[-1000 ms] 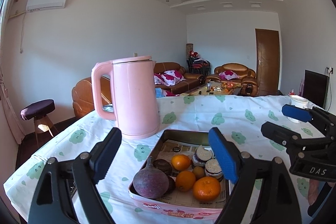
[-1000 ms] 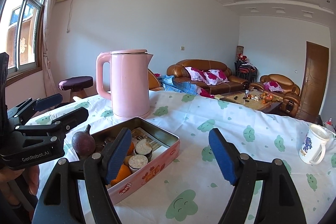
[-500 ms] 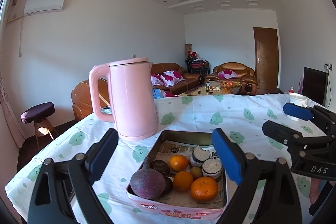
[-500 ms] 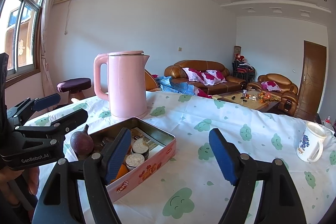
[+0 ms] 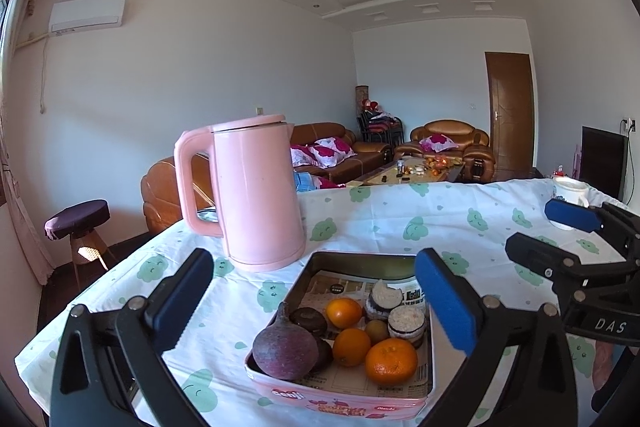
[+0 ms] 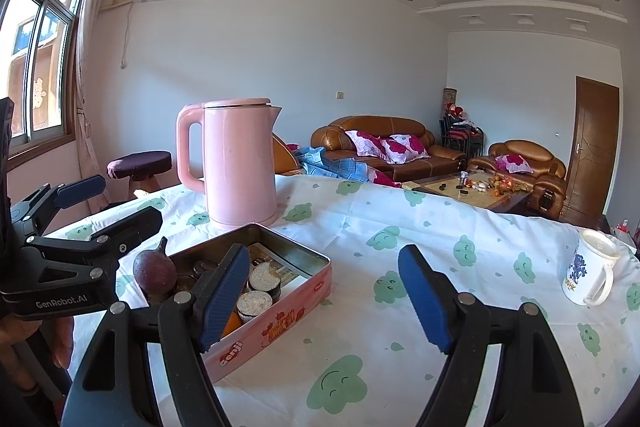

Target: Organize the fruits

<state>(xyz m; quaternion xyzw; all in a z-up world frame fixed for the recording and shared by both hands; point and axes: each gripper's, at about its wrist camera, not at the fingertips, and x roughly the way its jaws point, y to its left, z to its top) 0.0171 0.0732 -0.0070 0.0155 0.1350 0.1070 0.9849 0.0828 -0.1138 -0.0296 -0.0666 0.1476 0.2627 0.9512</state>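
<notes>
The pink tin [image 5: 344, 401] lies on the table, just in front of the pink kettle [image 5: 256, 195], and its long axis runs from the kettle toward the left gripper [image 5: 312, 303]. Inside, at the near end, a purple fruit [image 5: 285, 349] stands with its stem pointing up, touching three oranges [image 5: 390, 361] beside it. The left gripper hangs above the tin, fingers wide apart and empty. The right gripper [image 6: 322, 299] is beside the tin, fingers also apart, holding nothing.
</notes>
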